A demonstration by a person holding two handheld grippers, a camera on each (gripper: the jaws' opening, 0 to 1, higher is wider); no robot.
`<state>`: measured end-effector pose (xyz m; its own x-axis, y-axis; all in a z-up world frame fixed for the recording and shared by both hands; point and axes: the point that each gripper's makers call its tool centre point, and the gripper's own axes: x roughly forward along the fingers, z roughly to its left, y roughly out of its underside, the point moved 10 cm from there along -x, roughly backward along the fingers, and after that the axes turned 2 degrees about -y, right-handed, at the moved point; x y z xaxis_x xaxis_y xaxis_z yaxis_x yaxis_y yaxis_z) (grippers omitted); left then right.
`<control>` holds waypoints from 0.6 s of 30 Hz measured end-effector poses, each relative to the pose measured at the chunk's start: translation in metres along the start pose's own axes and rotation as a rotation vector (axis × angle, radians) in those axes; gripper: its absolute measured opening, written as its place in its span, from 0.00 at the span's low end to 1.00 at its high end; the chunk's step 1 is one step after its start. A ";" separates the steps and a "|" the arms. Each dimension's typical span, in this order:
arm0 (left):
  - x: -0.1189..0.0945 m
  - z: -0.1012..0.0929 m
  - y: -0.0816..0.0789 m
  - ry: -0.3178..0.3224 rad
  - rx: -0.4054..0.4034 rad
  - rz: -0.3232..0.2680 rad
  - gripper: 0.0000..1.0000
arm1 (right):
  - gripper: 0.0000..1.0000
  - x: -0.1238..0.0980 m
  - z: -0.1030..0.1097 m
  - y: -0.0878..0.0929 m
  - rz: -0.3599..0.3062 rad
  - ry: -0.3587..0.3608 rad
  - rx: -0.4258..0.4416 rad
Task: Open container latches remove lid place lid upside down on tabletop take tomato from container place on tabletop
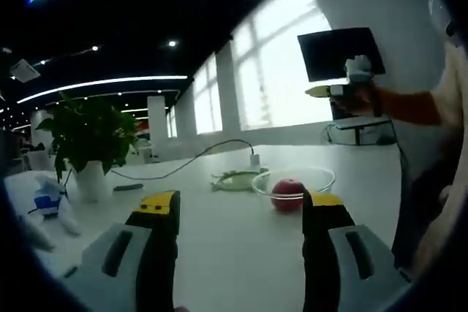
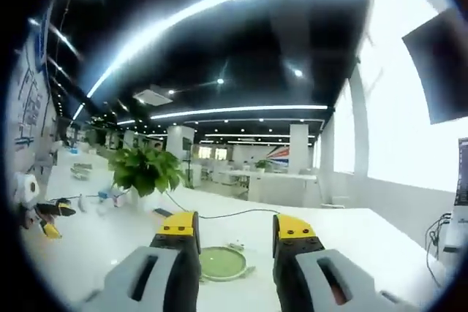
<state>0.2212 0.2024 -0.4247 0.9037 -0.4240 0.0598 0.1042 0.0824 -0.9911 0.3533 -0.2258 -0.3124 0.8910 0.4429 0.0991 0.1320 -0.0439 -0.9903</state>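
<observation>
A clear, lidless container (image 1: pixel 318 177) stands on the white table (image 1: pixel 219 239). A red tomato (image 1: pixel 289 193) shows through its wall. Just to its left the round green lid (image 1: pixel 235 180) lies flat on the table. My left gripper (image 1: pixel 243 202) is open and empty, a short way in front of the container and above the table. A hand holds my right gripper (image 1: pixel 330 90) high above the container. In the right gripper view my right gripper (image 2: pixel 235 226) is open with nothing between its jaws, and the green lid (image 2: pixel 221 262) lies on the table below the gap.
A potted plant (image 1: pixel 88 140) in a white pot stands at the left, with a dark cable (image 1: pixel 183 167) running to the lid area. A blue and white object (image 1: pixel 47 199) lies near the left edge. A monitor (image 1: pixel 340 52) stands behind. A person's body (image 1: pixel 446 144) is at the right.
</observation>
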 end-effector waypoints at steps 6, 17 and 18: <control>-0.005 0.009 -0.003 -0.059 -0.025 -0.035 0.63 | 0.33 -0.049 -0.027 0.020 -0.001 0.117 0.030; -0.016 0.014 -0.001 -0.100 -0.041 -0.044 0.63 | 0.33 -0.117 -0.049 0.065 0.057 0.226 0.038; -0.018 0.014 0.001 -0.090 -0.044 -0.039 0.63 | 0.34 -0.122 -0.049 0.071 0.073 0.224 0.040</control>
<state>0.2112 0.2224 -0.4256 0.9334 -0.3428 0.1064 0.1230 0.0269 -0.9920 0.2750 -0.3275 -0.3902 0.9722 0.2303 0.0421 0.0505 -0.0308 -0.9983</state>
